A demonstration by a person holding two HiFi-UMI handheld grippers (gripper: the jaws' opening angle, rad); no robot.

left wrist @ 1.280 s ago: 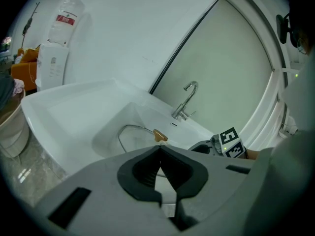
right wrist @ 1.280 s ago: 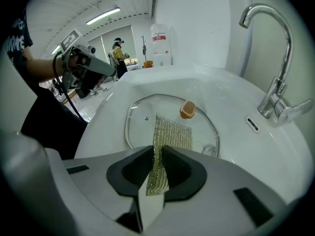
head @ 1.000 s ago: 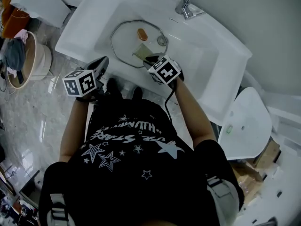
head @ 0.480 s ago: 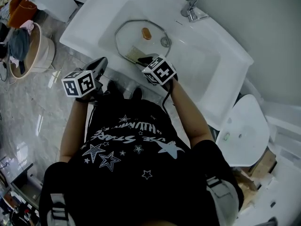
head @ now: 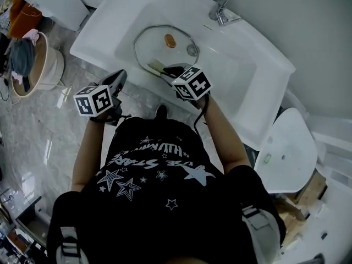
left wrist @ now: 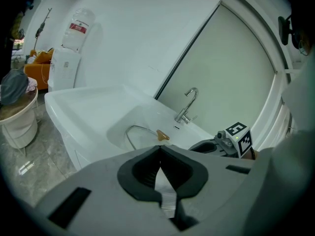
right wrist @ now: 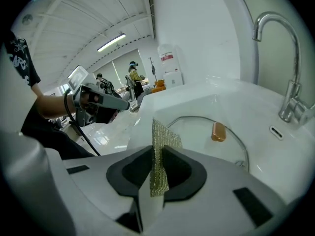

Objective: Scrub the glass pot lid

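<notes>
Head view: the lid (head: 157,47) lies flat in the left part of the sink (head: 234,65), its orange knob (head: 171,40) up, with the tap (head: 219,7) at the far rim. The right gripper (head: 169,70) reaches over the sink's near edge and holds a pad (head: 155,66) whose far end is above the lid's near rim. Whether the pad touches the glass cannot be told here. The left gripper (head: 118,80) is outside the sink, near and to the left, above the floor (head: 55,131). This view does not show how either claw stands.

Left gripper view: its two jaws meet at the tips with nothing between them. Beyond them are the sink, the lid's left rim and the knob, then the right gripper's marker cube further right. A water cooler (left wrist: 74,43) stands at the far left, which the head view does not show.

Right gripper view: the jaws are pressed on the pad, a coarse woven piece standing on edge and sticking out past the tips. The lid lies beyond and right of it, and the left gripper is off to the left.
</notes>
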